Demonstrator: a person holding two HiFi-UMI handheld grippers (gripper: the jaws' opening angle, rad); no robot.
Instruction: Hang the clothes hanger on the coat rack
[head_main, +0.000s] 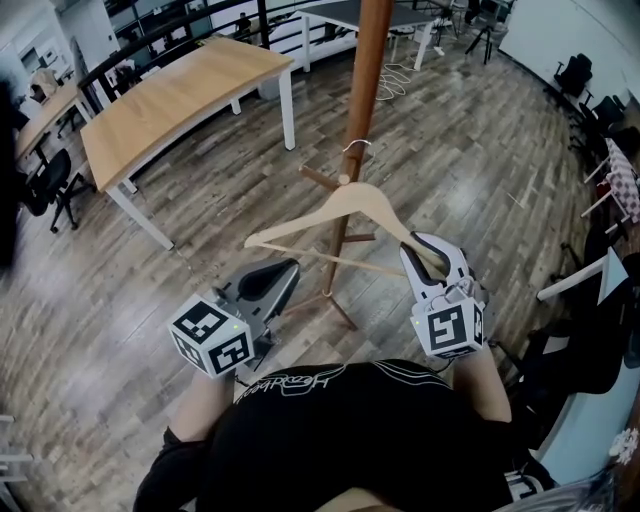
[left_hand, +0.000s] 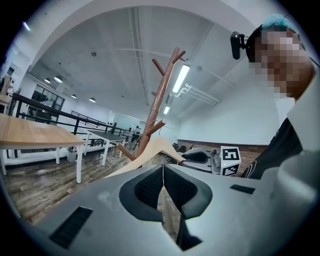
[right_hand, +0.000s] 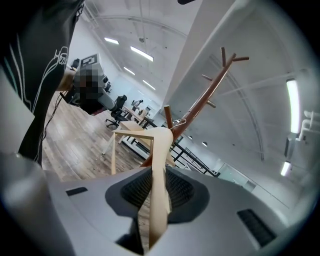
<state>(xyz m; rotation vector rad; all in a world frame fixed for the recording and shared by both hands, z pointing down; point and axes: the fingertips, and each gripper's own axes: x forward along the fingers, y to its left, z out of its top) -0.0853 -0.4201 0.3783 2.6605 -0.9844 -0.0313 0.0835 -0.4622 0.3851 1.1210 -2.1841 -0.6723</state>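
A pale wooden clothes hanger (head_main: 345, 205) with a metal hook (head_main: 357, 147) hangs in the air right in front of the brown coat rack's pole (head_main: 365, 70). The hook sits close to the pole, just above a short peg (head_main: 320, 180); I cannot tell whether it touches. My right gripper (head_main: 432, 262) is shut on the hanger's right arm (right_hand: 159, 165), which runs up between its pads. My left gripper (head_main: 268, 280) is shut with nothing in it, low under the hanger's left end. In the left gripper view, the hanger (left_hand: 150, 152) and rack (left_hand: 160, 95) lie ahead.
The rack's splayed feet (head_main: 335, 305) stand on wood flooring just ahead of me. A long wooden table (head_main: 180, 95) is at the back left, with office chairs (head_main: 50, 185) beyond it. A dark chair (head_main: 590, 340) and a white desk edge (head_main: 575, 275) are close on the right.
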